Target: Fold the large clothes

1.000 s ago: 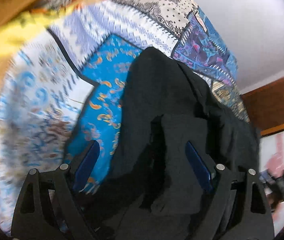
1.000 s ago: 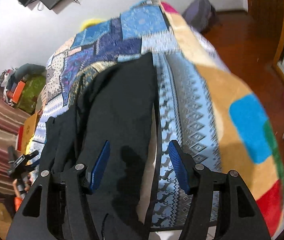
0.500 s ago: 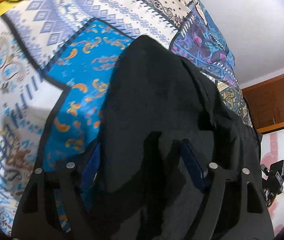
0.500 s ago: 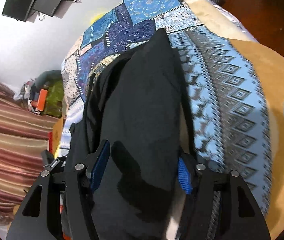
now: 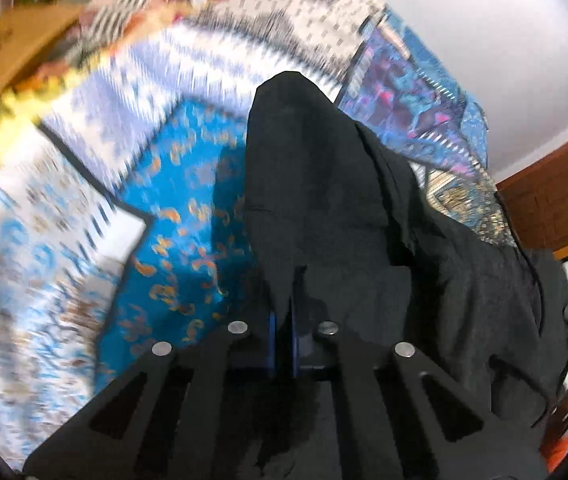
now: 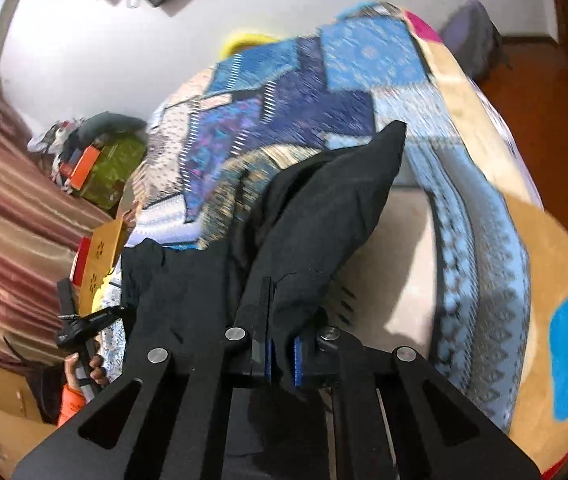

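Note:
A large black garment point(image 5: 324, 200) lies on a patchwork bedspread point(image 5: 187, 184). My left gripper point(image 5: 282, 320) is shut on its near edge, with cloth pinched between the blue pads. In the right wrist view the same garment point(image 6: 324, 216) rises in a lifted fold. My right gripper point(image 6: 280, 356) is shut on its near edge too. The other gripper point(image 6: 79, 324) and the hand holding it show at the left of the right wrist view.
The bedspread point(image 6: 484, 240) covers a bed that drops off at the right to a wooden floor point(image 6: 544, 92). A striped curtain point(image 6: 11, 216) and boxes point(image 6: 107, 172) stand at the left. A cardboard box point(image 5: 7, 52) sits beyond the bed.
Both grippers were open around the black cloth and have now closed on it. The garment's edges have lifted off the bedspread.

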A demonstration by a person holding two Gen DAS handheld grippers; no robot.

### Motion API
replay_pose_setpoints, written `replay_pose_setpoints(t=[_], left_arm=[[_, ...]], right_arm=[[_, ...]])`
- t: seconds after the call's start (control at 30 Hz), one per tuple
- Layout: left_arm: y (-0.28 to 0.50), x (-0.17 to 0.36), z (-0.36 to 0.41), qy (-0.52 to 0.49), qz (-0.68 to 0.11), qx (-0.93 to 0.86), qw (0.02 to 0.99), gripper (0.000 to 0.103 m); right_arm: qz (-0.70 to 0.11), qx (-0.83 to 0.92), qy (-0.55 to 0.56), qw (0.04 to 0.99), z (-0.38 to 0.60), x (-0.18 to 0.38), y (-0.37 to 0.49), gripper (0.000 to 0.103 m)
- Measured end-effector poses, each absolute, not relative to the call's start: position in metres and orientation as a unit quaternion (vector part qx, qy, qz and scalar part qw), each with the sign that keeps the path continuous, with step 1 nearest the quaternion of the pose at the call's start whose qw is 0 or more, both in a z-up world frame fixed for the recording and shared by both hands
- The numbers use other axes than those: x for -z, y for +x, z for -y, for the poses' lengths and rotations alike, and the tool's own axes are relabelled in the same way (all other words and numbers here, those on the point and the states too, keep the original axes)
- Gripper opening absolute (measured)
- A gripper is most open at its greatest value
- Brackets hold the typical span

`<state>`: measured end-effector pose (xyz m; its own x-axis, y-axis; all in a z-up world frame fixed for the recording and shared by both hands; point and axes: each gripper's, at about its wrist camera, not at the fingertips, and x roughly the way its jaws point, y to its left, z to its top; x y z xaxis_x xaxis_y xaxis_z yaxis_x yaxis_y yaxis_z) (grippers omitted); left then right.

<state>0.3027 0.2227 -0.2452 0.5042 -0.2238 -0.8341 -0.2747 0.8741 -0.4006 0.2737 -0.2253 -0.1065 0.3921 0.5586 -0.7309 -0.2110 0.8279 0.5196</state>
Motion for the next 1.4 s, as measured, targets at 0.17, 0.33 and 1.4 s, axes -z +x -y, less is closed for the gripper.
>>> replay_pose_setpoints(t=[0.17,0.33,1.4], left_arm=[[0.303,0.213,-0.222,-0.211,-0.473,-0.015,0.855,0.004],[0.322,0.218,-0.228,-0.184,-0.477,-0.036,0.859,0.004],[0.260,0.153,-0.221,-0.133,-0.445,-0.093,0.881,0.038]], right_arm=[[-0.482,-0.246,0.137,0.829,0.195,0.095,0.301,0.006],[-0.478,-0.238,0.140,0.834,0.184,0.104,0.330,0.006],[-0.469,-0.179,-0.007,0.865,0.204,0.063,0.244,0.053]])
